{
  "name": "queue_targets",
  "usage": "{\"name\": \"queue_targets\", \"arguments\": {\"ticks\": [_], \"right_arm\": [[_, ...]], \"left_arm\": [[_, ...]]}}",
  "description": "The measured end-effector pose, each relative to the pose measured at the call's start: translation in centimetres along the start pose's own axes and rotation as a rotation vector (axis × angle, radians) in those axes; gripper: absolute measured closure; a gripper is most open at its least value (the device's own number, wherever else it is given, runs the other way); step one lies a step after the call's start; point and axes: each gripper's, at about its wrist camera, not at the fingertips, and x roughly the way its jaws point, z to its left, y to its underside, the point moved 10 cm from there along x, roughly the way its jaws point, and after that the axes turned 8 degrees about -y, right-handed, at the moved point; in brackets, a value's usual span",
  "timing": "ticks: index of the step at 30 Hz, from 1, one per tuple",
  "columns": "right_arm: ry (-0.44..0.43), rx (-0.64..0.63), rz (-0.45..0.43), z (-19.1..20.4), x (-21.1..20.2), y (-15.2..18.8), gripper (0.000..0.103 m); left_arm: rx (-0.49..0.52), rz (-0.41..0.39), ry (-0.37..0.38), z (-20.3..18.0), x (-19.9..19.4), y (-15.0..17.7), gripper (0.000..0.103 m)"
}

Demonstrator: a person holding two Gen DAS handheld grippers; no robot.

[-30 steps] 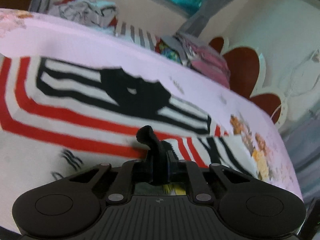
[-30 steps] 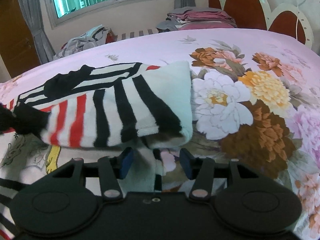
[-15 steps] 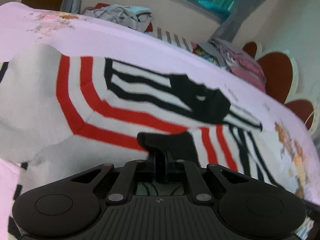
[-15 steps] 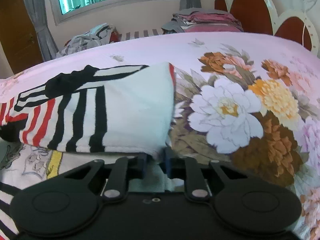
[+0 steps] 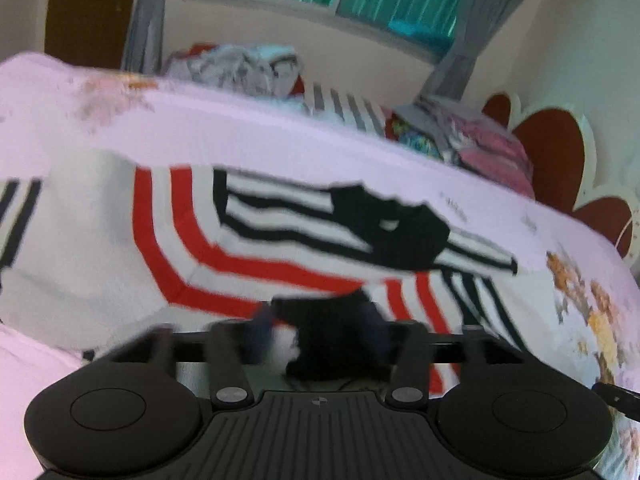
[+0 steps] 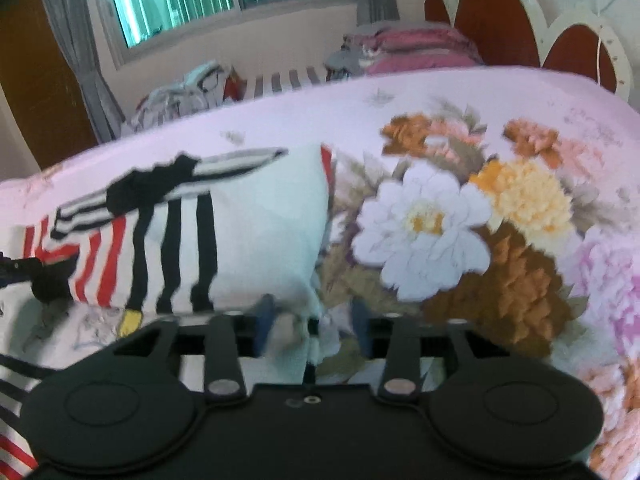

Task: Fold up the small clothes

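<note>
A small white garment [image 5: 120,240] with red and black stripes and a black collar [image 5: 400,232] lies partly folded on the bed. My left gripper [image 5: 320,328] is open, with the black cuff of the garment between its spread fingers. In the right wrist view the same garment [image 6: 248,232] lies to the left, its white folded edge reaching down to my right gripper [image 6: 310,328]. That gripper is open, with the white edge lying loose between its fingers. The left gripper's tip [image 6: 24,272] shows at the left edge of this view.
The bed has a pink floral sheet [image 6: 460,220]. A pile of loose clothes [image 5: 240,64] and a stack of folded clothes [image 6: 408,44] lie beyond the far edge of the bed. A red and white headboard [image 6: 520,28] stands at the right. A window is behind.
Both grippers have opened and let go of the garment. The folded part now lies on the bed. Both grippers have drawn back a little.
</note>
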Motion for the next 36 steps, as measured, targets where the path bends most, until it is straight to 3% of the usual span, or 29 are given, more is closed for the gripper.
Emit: {"name": "queue_targets", "arguments": {"ticks": [7, 14, 19, 20, 21, 24, 27, 31, 33, 36], "right_arm": [[-0.013, 0.043, 0.01, -1.3, 3.7, -3.0, 0.049], [-0.038, 0.11, 0.018, -2.5, 9.7, -6.5, 0.052], [-0.075, 0.15, 0.037, -2.7, 13.4, -8.6, 0.054], [-0.08, 0.151, 0.041, -2.8, 14.0, -8.8, 0.056], [-0.087, 0.155, 0.053, -2.8, 14.6, -8.9, 0.067], [-0.071, 0.153, 0.056, -3.1, 15.1, -8.7, 0.083], [0.006, 0.089, 0.016, -3.9, 14.4, -8.9, 0.093], [0.043, 0.025, 0.026, -3.8, 14.6, -8.6, 0.091], [0.054, -0.005, 0.016, -3.3, 14.0, -9.0, 0.08], [0.013, 0.009, -0.022, -2.1, 12.4, -9.7, 0.073]], "left_arm": [[0.07, 0.011, 0.077, -4.5, 1.0, -0.1, 0.046], [0.128, 0.078, 0.028, -5.4, 4.5, 2.3, 0.046], [0.137, 0.073, 0.028, -5.0, 4.7, 2.7, 0.046], [0.137, 0.07, 0.026, -5.0, 4.7, 2.7, 0.046], [0.139, 0.068, 0.027, -4.9, 4.7, 2.7, 0.046], [0.151, 0.06, 0.025, -4.9, 4.8, 2.8, 0.046], [0.145, 0.063, 0.027, -4.9, 4.8, 2.7, 0.046], [0.153, 0.063, 0.015, -5.1, 4.7, 2.6, 0.046], [0.158, 0.061, 0.008, -5.4, 4.5, 2.4, 0.046], [0.136, 0.046, 0.034, -6.1, 4.0, 1.7, 0.046]]}}
